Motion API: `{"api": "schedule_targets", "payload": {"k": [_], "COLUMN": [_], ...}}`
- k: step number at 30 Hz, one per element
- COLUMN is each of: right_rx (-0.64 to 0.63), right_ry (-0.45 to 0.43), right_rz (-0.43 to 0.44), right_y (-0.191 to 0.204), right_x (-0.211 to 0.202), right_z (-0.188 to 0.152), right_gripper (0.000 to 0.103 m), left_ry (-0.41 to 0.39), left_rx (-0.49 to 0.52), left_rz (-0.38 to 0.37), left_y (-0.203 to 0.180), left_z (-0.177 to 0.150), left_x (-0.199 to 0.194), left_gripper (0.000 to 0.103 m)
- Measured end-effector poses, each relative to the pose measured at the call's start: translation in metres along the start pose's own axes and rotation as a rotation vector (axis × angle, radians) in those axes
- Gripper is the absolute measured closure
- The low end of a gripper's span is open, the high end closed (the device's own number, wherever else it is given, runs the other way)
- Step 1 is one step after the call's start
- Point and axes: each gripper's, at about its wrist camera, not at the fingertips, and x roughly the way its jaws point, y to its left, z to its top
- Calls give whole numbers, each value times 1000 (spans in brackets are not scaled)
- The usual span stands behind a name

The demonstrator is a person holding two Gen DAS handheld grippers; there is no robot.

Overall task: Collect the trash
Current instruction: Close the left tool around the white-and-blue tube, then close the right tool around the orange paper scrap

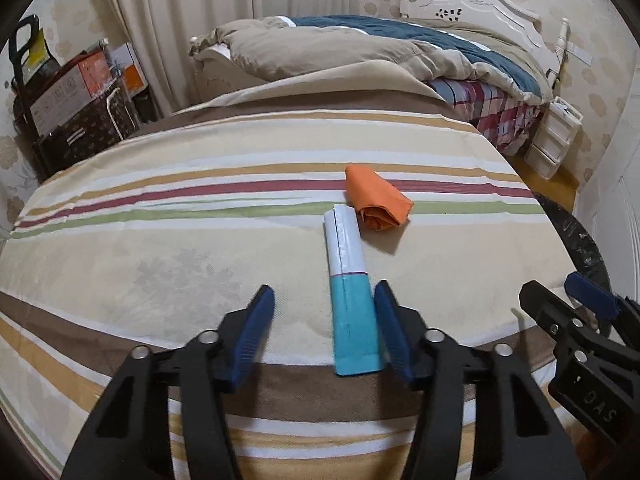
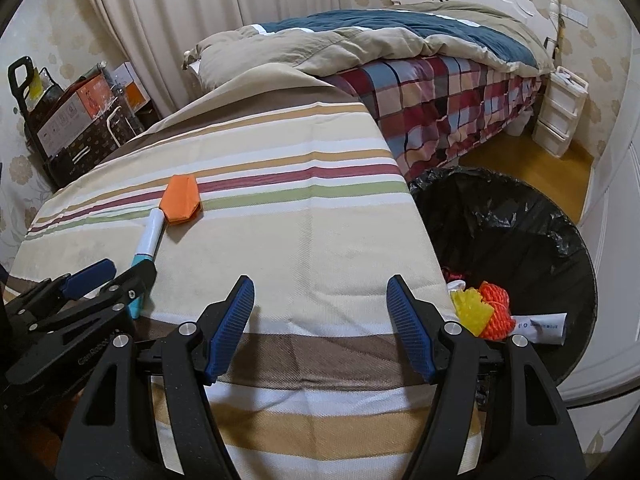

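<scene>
Two grippers: both low over the striped bedcover [image 1: 160, 200], each one spread wide with nothing gripped.
Far left: stacked boxes [image 1: 76, 88] against the curtain, well apart from the action.
Left gripper [image 1: 324, 320]: fingers splayed, the teal-and-white tube [image 1: 350, 292] lying between them close by its right pad [image 1: 390, 328], teal end nearest the camera; contact with that pad I cannot tell.
Tube: flat on the bedcover, white end pointing away, almost touching the orange paper [image 1: 378, 198].
Orange paper: folded, lying on the cover just beyond the tube's far tip.
Right gripper [image 2: 320, 328]: jaws wide apart, hovering over bare striped cloth at the bed's near edge, empty.
Bin [image 2: 520, 240]: black-lined, on the floor just beside the bed's right edge.
Inside the bin: orange mesh [image 2: 498, 310], a yellow piece [image 2: 470, 308], a white wrapper [image 2: 544, 326].
Background: plaid bed [image 2: 440, 92] with rumpled duvet.
</scene>
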Motion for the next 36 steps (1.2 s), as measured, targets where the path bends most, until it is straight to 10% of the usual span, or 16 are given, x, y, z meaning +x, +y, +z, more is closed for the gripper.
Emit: {"api": "schedule_targets", "payload": {"k": [3,27,36], "right_rx": [-23,-193,-194], "right_ry": [4,40,30], "right_rz": [-6,22,5], "right_y": [7,108,116], "right_x": [2,51,60], "right_z": [1,35,47], "right_gripper": [35,35,68], "left_ry": [-18,-30,-28], "left_rx": [26,-110,-110], "left_rz": [-8,5,-2], "left_y": [1,91,95], "left_z": [-3,2,3], "left_x": [-3,-4,-3], "left_gripper": [78,81,81]}}
